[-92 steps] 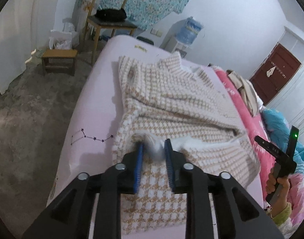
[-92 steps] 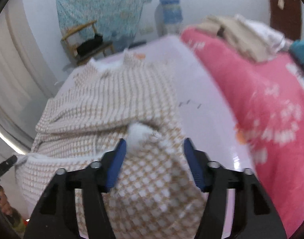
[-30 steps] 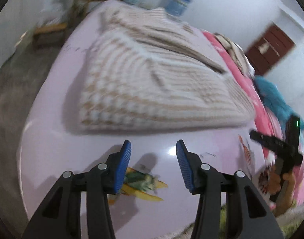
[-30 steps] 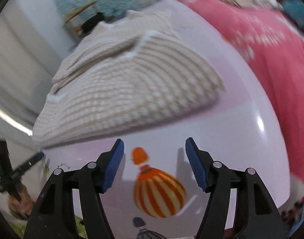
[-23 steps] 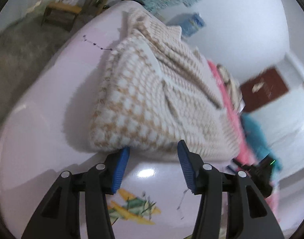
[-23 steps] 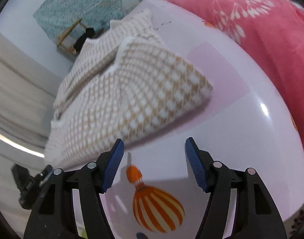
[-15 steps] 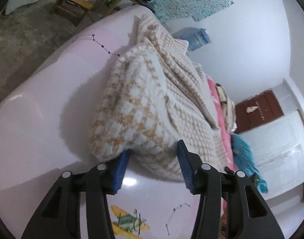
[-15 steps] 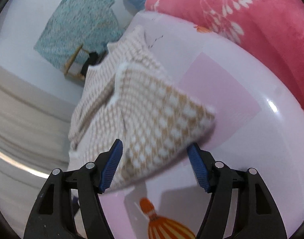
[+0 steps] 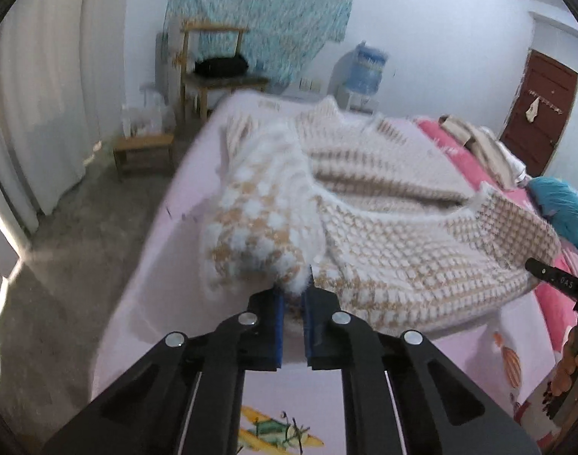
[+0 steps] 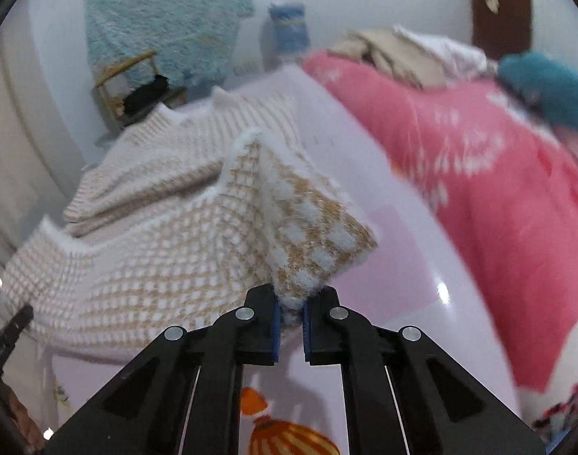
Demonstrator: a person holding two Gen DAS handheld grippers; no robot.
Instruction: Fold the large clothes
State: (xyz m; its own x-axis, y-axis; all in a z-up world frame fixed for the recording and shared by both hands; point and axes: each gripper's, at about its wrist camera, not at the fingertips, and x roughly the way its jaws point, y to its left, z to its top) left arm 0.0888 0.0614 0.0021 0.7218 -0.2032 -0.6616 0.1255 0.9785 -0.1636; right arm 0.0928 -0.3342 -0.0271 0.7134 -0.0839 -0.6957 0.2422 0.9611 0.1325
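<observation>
Left wrist view: the left gripper (image 9: 293, 303) pinches a fuzzy corner of the beige-and-white checked knit sweater (image 9: 402, 250), which lies on the glossy pink bed sheet (image 9: 152, 284).

Right wrist view: the right gripper (image 10: 290, 309) clamps the sweater's (image 10: 156, 250) opposite fluffy corner, lifted into a peak.

Dim, bluish indoor light, fisheye-warped black corners, motion blur throughout, glare spot on the sheet (image 10: 442, 291).

Each camera rides just behind its own gripper and looks forward and down along the two black fingers, close over the near end of the bed (image 9: 152, 265). The left one faces up the bed's left side toward the wooden chair (image 9: 213, 60); the right one angles toward the pink blanket (image 10: 497, 197). Both share the checked sweater (image 9: 402, 235), the chair and the far wall.
</observation>
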